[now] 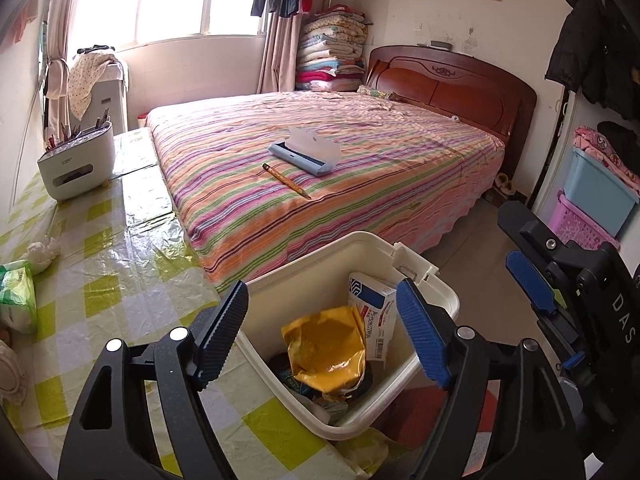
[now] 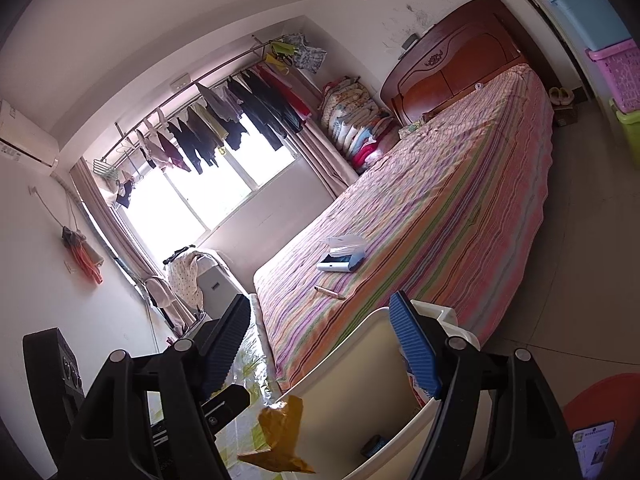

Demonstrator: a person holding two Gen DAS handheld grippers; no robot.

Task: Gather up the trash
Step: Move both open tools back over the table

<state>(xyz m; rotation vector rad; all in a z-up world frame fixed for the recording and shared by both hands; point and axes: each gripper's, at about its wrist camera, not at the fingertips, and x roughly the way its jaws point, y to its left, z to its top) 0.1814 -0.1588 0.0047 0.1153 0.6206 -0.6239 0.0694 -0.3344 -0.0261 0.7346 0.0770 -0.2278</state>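
Note:
A white trash bin (image 1: 448,300) stands by the table edge, holding a gold foil wrapper (image 1: 328,348), a white-and-red carton (image 1: 374,310) and darker scraps. My left gripper (image 1: 320,332) is open and empty just above the bin's mouth. My right gripper (image 2: 320,348) is open and empty over the bin (image 2: 352,392); its body shows at the right of the left wrist view (image 1: 568,300). The gold wrapper (image 2: 280,436) appears loose at the bin's near rim. A crumpled tissue (image 1: 42,254) and a green tissue pack (image 1: 16,296) lie on the table.
The table has a yellow-green checked plastic cover (image 1: 120,264). A white pen holder (image 1: 78,164) stands at its far end. The striped bed (image 1: 320,160) carries a pencil (image 1: 286,181) and a blue lint roller case (image 1: 306,152). Storage bins (image 1: 596,200) stack at the right.

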